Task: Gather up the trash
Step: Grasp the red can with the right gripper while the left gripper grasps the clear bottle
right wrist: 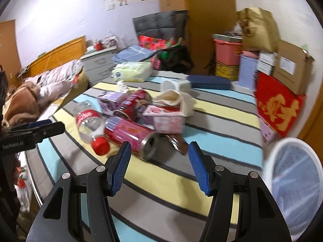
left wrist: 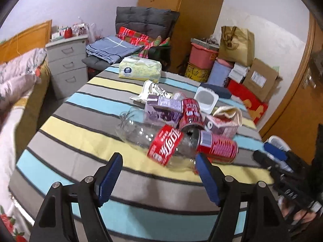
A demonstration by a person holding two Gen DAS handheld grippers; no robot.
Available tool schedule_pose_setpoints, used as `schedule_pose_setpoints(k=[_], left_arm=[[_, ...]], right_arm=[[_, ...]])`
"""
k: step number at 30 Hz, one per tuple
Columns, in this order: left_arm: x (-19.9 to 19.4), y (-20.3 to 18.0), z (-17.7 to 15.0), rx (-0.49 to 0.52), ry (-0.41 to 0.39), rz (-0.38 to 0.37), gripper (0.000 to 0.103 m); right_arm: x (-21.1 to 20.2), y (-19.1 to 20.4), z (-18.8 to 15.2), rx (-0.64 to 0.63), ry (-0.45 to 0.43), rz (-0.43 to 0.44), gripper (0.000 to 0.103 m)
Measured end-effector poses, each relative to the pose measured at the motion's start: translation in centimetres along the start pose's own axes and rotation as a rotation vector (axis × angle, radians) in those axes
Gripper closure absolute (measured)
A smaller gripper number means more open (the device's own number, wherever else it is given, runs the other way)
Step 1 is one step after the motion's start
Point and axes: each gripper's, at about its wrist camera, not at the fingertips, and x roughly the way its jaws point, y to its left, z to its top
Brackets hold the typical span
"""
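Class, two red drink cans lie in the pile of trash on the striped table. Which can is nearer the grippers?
The red can at the pile's front, open top facing the right gripper, beside the clear bottle. The other can lies behind it.

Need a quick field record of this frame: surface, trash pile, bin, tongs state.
surface: striped cloth
trash: clear bottle on its side, two red cans, purple carton, pink carton, all clustered mid-table
bin: white lined bin, right edge of the right wrist view
left tongs: open, empty
right tongs: open, empty
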Motion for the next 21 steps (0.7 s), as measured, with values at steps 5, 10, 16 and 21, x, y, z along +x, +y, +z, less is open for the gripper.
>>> schedule_pose_setpoints(k=[5, 10, 16, 21], left_arm=[[1.5, 0.4, 1.9, -0.018, 0.016, -0.006, 0.029], [3.6, 0.8, 3.7, -0.036, 0.049, 0.003, 0.024], [6.4, 1.6, 4.2, -0.061, 0.118, 0.004, 0.024], [7.7, 2.2, 4.4, -0.082, 0.152, -0.033, 0.023]], right_arm=[[1.9, 1.4, 1.2, -0.088, 0.042, 0.046, 0.043], [3.4, 2.0, 1.7, -0.141, 0.077, 0.077, 0.042], [4.7, 3.0, 1.7, -0.206, 0.129, 0.12, 0.037], [5.3, 3.5, 1.7, -0.232, 0.162, 0.131, 0.033]])
